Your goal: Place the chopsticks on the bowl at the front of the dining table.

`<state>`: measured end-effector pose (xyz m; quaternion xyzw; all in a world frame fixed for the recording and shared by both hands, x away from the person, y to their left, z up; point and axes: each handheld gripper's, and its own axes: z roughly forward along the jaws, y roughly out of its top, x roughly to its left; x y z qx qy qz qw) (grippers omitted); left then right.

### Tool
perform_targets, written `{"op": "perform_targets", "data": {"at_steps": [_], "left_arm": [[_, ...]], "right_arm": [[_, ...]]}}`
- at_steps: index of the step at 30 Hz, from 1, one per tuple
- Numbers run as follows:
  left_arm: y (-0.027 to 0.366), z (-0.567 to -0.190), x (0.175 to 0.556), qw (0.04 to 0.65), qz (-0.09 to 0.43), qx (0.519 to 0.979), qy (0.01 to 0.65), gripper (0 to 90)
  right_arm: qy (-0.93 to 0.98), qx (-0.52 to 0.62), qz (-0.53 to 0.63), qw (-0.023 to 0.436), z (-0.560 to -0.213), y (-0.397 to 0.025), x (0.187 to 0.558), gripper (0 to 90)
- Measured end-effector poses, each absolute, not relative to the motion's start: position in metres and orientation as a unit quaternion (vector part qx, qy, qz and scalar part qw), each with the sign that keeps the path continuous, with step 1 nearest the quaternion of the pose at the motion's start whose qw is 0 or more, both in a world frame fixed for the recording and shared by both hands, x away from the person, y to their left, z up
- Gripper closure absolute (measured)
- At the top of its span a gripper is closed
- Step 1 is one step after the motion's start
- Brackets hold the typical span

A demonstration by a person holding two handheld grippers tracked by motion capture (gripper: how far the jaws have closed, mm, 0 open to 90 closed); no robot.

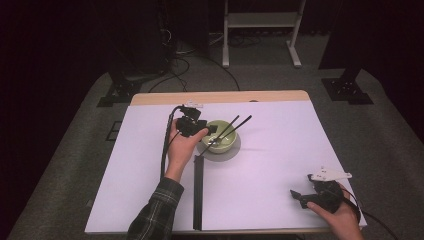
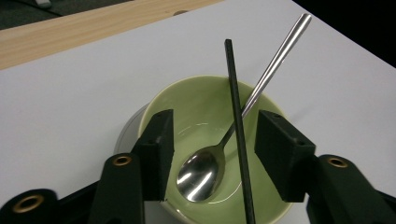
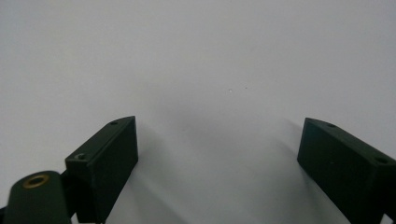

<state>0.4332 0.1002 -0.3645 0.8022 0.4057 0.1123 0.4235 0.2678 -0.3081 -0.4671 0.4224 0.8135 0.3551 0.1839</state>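
left gripper (image 2: 212, 154) jaws spread over green bowl (image 2: 196, 105) near table centre, spoon (image 2: 201, 175) and black chopstick (image 2: 238, 126) between them, nothing pinched. both lean out over bowl rim toward 2 o'clock. black strip (image 1: 198, 192) runs from bowl toward 6 o'clock edge. right gripper (image 3: 217, 163) jaws spread wide, empty, over bare white table (image 3: 196, 56) at 4 o'clock corner, lots of open room between.

A white-topped table (image 1: 280, 165) with a wooden far edge stands on grey carpet (image 1: 65, 150). Beyond it, a white frame's legs (image 1: 260, 30), dark stand bases (image 1: 347, 90) and what may be cables; the far room is dark.
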Motion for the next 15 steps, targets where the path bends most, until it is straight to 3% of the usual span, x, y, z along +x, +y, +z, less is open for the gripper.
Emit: {"op": "perform_targets", "data": {"at_steps": [15], "left_arm": [[0.122, -0.363, 0.416, 0.414, 0.135, 0.803, 0.407, 18.5]], "right_arm": [[0.813, 0.422, 0.355, 0.184, -0.467, -0.308, 0.268, 10.6]]}}
